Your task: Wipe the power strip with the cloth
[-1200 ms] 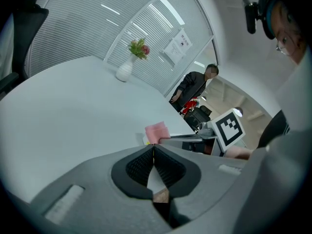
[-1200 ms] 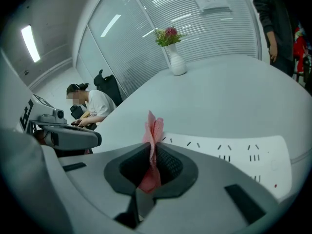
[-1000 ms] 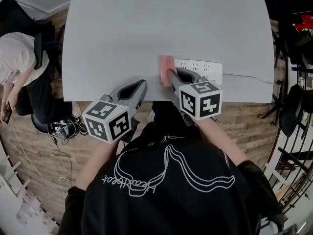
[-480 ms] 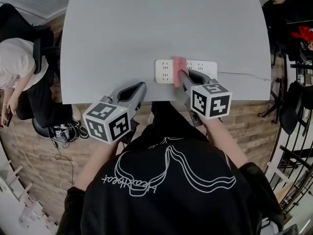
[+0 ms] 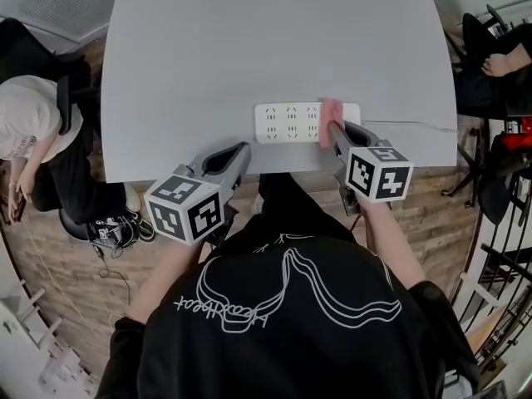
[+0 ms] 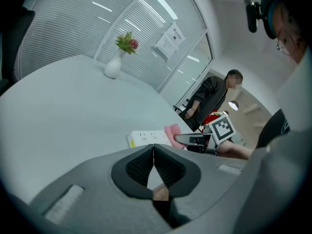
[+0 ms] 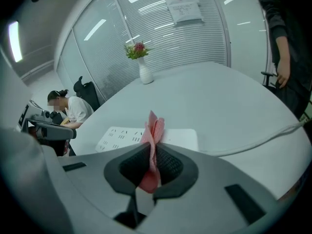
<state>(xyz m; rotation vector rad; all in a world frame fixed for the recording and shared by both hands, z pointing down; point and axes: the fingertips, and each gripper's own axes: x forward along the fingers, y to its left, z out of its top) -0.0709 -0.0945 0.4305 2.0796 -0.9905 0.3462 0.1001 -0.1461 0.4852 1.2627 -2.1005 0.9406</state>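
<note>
The right tool (image 5: 334, 130) pinches the cloth (image 5: 331, 110) on the strip (image 5: 287, 122); the left tool (image 5: 239, 151) is closed, empty.

Black printed top (image 5: 283, 339), grey left tool (image 5: 242, 149), grey right tool (image 5: 332, 126)

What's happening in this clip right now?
A person with a gripper in each hand is wiping a white power strip on a grey table. The right gripper is shut on a folded pink cloth and presses it onto the strip near its right end, the end where the cord leaves. The left gripper is shut with nothing in it and sits at the table's near edge, clear of the strip.
</note>
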